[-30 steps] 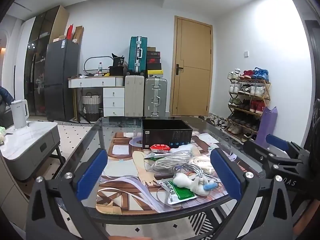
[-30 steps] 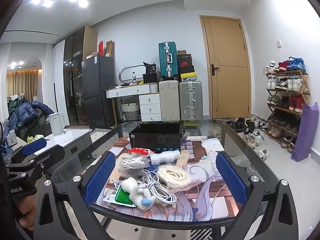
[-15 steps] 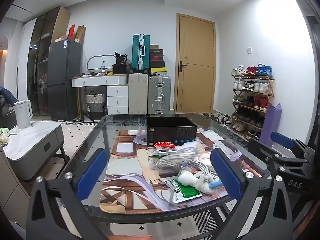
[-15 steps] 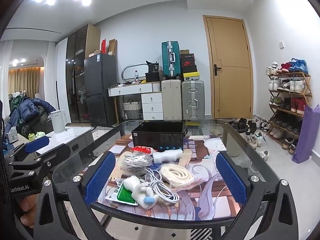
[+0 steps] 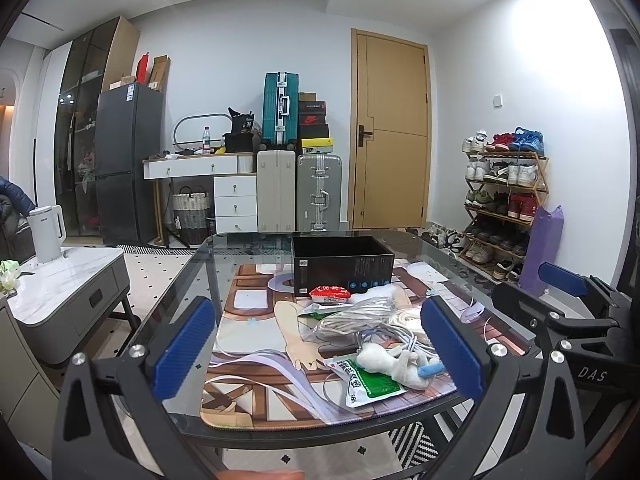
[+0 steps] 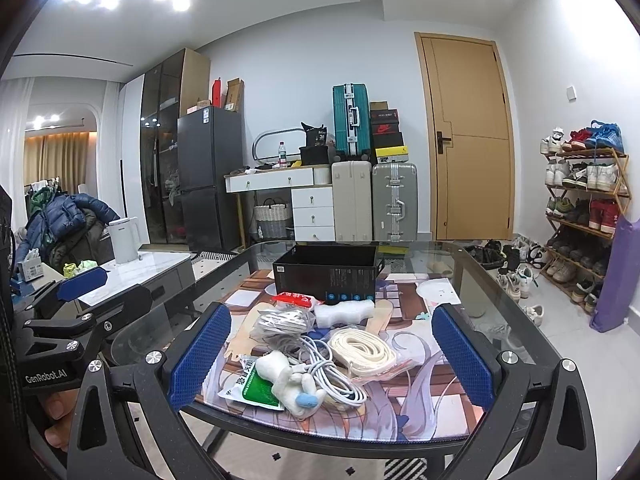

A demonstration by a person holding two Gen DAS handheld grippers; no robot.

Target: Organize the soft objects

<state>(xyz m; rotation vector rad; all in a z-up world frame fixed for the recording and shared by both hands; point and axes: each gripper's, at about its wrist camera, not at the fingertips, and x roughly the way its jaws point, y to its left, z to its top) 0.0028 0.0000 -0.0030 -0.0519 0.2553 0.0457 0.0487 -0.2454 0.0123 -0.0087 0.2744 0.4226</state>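
Level | left tool agape | right tool agape (both empty)

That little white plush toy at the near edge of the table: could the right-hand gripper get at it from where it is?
Probably yes. The right gripper is open and empty, and the white plush toy lies between its fingers' line of sight near the table's front edge. Only the white cable tangled beside it might come along.

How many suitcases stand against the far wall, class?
3: a teal suitcase on top, a cream suitcase below it, and a silver suitcase beside the cream one. Others may be hidden.
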